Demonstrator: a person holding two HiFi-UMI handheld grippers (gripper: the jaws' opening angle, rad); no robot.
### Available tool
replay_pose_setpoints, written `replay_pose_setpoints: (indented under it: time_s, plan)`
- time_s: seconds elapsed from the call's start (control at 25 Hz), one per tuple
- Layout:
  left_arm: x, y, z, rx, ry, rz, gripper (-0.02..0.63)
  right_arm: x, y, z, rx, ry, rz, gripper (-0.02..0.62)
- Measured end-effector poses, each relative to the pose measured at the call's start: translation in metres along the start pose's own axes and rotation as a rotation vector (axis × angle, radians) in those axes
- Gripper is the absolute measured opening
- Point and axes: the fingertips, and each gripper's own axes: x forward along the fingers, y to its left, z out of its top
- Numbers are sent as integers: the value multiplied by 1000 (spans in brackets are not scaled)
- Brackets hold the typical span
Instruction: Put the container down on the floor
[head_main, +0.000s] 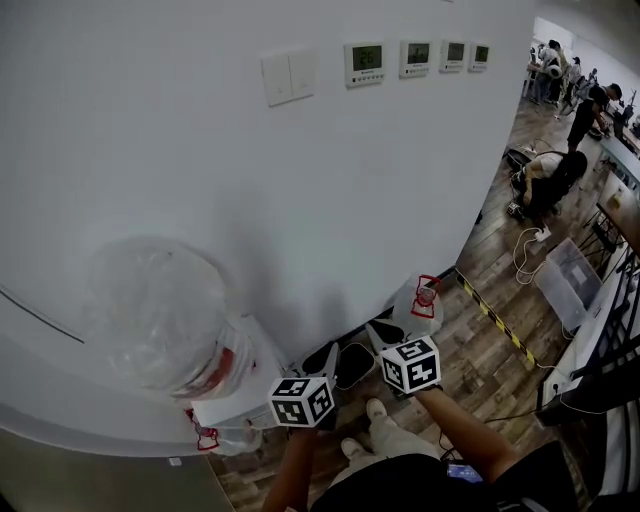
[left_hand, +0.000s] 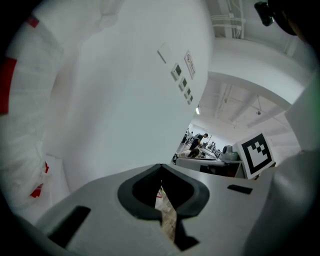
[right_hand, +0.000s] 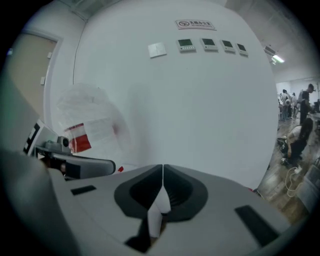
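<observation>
You stand in an open, lab-like workspace: a curved white wall (head_main: 300, 190) carries a switch (head_main: 290, 77) and four control panels (head_main: 365, 62). Hazard tape (head_main: 495, 320) and loose cables (head_main: 524, 250) cross the wood floor (head_main: 480, 370), and people (head_main: 548, 178) work farther back.

High on the curved white wall, a small white plate with a red border (right_hand: 192, 23) carries one line of red characters, too small to read from here. Below it, a row of four white wall controllers with greenish screens (head_main: 365, 58) shows figures I cannot make out. A red-and-white printed label (right_hand: 85, 136) on clear plastic wrapping by the wall has fine lines of print, illegible. The white left cube (head_main: 301, 401) and white right cube (head_main: 411, 364) bear black square code markers: patterns, not letters.
</observation>
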Motion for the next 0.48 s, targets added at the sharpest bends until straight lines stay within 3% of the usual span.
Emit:
replay_pose_setpoints:
  time_s: [0.48]
  plan:
    - [-38,-31,55,71,-144,-22,15,-31,32,39,-46,-94,37,31]
